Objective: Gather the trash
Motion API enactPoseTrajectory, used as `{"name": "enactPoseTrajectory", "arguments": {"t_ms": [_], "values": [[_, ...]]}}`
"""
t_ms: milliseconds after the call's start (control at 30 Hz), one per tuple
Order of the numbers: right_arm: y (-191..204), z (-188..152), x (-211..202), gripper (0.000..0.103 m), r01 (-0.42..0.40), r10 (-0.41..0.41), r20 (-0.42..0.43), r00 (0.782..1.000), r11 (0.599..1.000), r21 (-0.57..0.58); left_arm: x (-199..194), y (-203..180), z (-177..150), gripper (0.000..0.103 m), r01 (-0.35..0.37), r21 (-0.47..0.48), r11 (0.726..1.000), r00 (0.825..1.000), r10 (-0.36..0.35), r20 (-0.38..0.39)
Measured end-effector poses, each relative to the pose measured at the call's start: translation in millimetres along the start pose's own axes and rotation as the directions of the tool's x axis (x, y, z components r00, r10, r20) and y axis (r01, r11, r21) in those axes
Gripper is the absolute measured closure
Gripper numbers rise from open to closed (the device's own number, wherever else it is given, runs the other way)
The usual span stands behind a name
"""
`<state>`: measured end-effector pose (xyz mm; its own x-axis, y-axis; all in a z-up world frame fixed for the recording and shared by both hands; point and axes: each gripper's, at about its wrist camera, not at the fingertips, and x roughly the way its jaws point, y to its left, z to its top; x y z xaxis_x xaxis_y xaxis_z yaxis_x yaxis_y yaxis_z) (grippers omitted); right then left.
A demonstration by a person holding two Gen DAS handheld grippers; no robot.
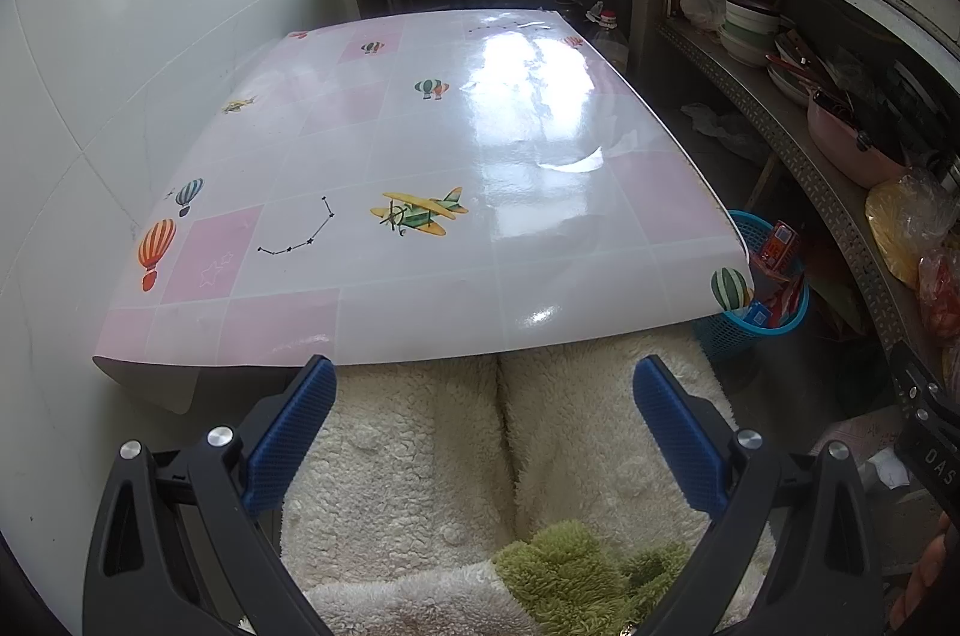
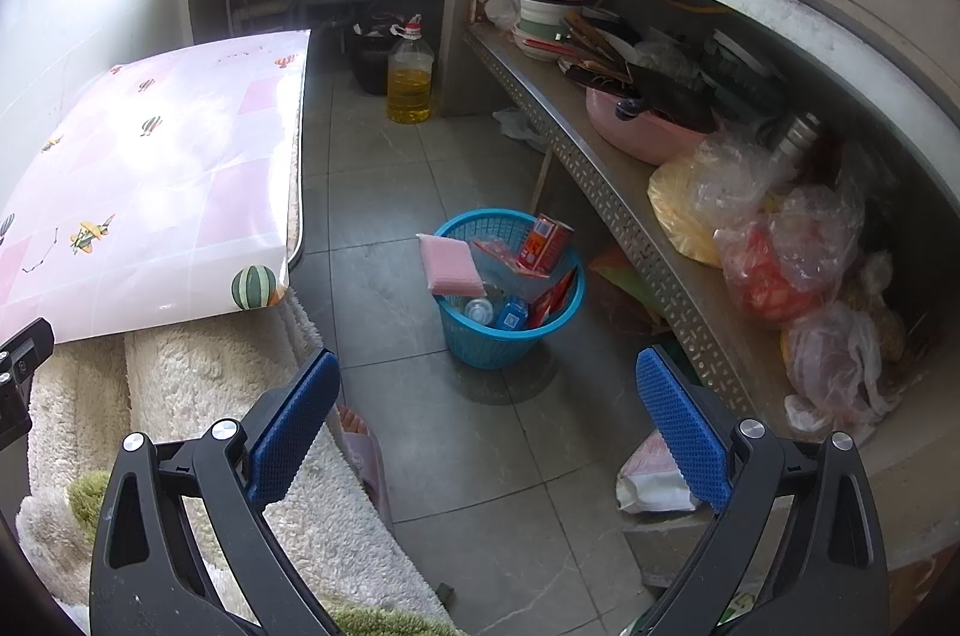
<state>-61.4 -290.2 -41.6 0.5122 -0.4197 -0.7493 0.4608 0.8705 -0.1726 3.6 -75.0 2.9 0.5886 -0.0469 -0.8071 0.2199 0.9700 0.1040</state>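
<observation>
Item: blue basket (image 2: 510,294), on the floor between table (image 2: 150,168) and shelf (image 2: 630,210); upright, mouth up. Contents: red carton (image 2: 543,243) leaning against the far rim, long axis tilted up and away; a bottle (image 2: 480,309) lying down; a pink sponge (image 2: 450,264) resting across the left rim.

Left gripper (image 1: 483,417): jaws wide, empty, over the person's lap at the bare table.

Right gripper (image 2: 486,417): jaws wide, empty, facing the basket.

Step, judged: collection near its end. Next calls for finding any scrap still left out.

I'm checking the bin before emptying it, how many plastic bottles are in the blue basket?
2 that I can see. A clear bottle lies at the bottom of the blue basket, and a blue-labelled bottle lies right beside it. More may be hidden under the wrappers and the pink sponge.
</observation>
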Motion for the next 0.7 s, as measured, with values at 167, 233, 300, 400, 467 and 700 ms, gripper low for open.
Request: {"name": "enactPoseTrajectory", "arguments": {"t_ms": [167, 233, 300, 400, 467, 700], "values": [[-0.1, 0.0, -0.1, 0.008, -0.001, 0.001, 0.000, 1.000, 1.000, -0.001, -0.1, 0.0, -0.2, 0.006, 0.000, 0.001, 1.000, 1.000, 0.000, 0.000], [0.0, -0.1, -0.1, 0.008, 0.001, -0.001, 0.000, 1.000, 1.000, -0.001, 0.1, 0.4, -0.1, 0.006, 0.000, 0.001, 1.000, 1.000, 0.000, 0.000], [0.1, -0.1, -0.2, 0.008, -0.001, 0.001, 0.000, 1.000, 1.000, -0.001, -0.2, 0.0, -0.2, 0.006, 0.000, 0.000, 1.000, 1.000, 0.000, 0.000], [0.3, -0.2, -0.3, 0.008, -0.001, 0.001, 0.000, 1.000, 1.000, 0.001, 0.0, 0.2, -0.1, 0.006, 0.000, 0.001, 1.000, 1.000, 0.000, 0.000], [0.4, -0.1, -0.1, 0.008, 0.002, -0.002, 0.000, 1.000, 1.000, 0.000, 0.0, 0.1, -0.1, 0.006, -0.001, 0.002, 1.000, 1.000, 0.001, 0.000], [-0.4, 0.0, 0.2, 0.008, -0.001, 0.001, 0.000, 1.000, 1.000, -0.001, 1.7, 1.4, -2.3, 0.006, -0.002, 0.005, 1.000, 1.000, 0.002, -0.007]]}}
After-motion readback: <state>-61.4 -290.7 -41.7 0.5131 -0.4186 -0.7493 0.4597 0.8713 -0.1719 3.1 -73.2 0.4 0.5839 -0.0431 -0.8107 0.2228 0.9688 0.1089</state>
